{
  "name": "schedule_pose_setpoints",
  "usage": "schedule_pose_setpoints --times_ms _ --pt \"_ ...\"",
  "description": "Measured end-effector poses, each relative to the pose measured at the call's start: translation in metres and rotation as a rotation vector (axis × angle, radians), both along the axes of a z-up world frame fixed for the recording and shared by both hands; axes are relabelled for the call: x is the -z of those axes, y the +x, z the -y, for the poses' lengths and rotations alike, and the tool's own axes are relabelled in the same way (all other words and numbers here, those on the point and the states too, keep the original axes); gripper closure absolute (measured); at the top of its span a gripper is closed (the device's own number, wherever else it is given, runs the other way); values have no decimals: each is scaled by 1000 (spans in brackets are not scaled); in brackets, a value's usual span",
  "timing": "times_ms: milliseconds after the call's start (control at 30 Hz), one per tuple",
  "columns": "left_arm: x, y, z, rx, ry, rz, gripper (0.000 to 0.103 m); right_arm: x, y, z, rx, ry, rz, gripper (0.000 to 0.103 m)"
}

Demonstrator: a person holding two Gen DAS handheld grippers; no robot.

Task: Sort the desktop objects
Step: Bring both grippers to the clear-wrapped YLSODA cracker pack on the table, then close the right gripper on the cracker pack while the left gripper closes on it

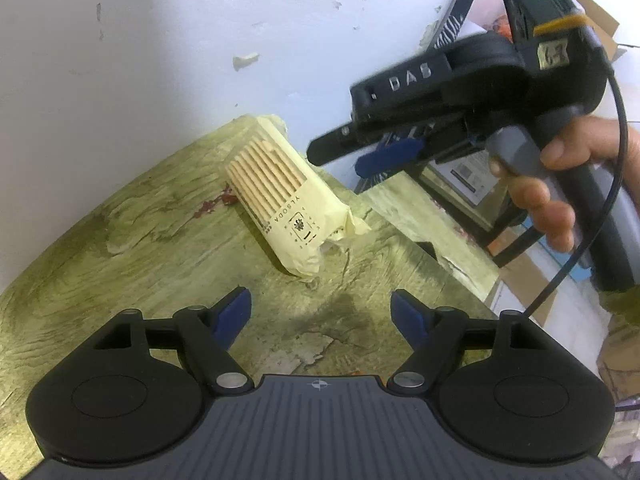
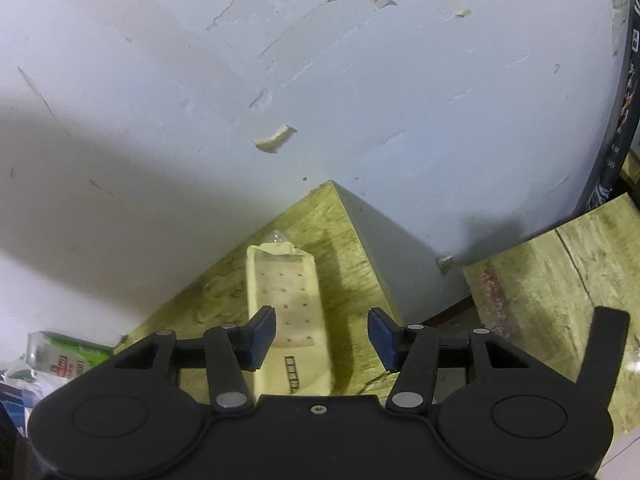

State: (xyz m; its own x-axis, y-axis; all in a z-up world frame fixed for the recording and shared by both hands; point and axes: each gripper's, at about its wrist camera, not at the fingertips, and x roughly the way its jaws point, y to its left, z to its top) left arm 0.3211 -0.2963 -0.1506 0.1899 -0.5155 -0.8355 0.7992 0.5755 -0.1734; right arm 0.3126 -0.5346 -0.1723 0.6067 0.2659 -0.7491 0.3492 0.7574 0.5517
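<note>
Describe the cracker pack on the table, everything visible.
The cracker pack is a long cream-coloured wrapper, apparently thin plastic or paper, with a clear window showing a row of pale crackers standing on edge. Dark print, partly reading YLSODA, marks one end; that end looks torn and crumpled. It lies flat on the greenish wood-grain table, close to the white wall, near the table's corner. Nothing grips it: the right gripper hangs above it with open fingers, not touching.

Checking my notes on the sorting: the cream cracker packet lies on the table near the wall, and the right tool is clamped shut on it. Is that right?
Not quite. The cracker packet does lie on the table near the wall, but the right tool is open above it, gripping nothing, as the right wrist view shows.
</note>
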Motion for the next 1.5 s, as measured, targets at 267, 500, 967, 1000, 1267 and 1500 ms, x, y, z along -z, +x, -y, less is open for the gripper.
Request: schedule_pose_setpoints --times_ms 267,500,967,1000,1267,1500 --pt "2 1 -3 -4 8 -3 25 0 6 -1 17 117 0 43" --pt "3 3 -4 -7 7 -2 25 0 21 -20 -40 42 -20 43" --pt "5 5 -13 -27 23 1 23 51 24 -20 -62 401 -38 55" --pt "5 5 -14 -31 26 2 22 55 23 -19 -61 432 -40 55" --pt "10 10 -18 -49 29 -17 22 45 14 -10 -32 317 -62 41" --pt "11 6 -10 -19 19 -26 22 16 19 -25 -64 166 -45 26"
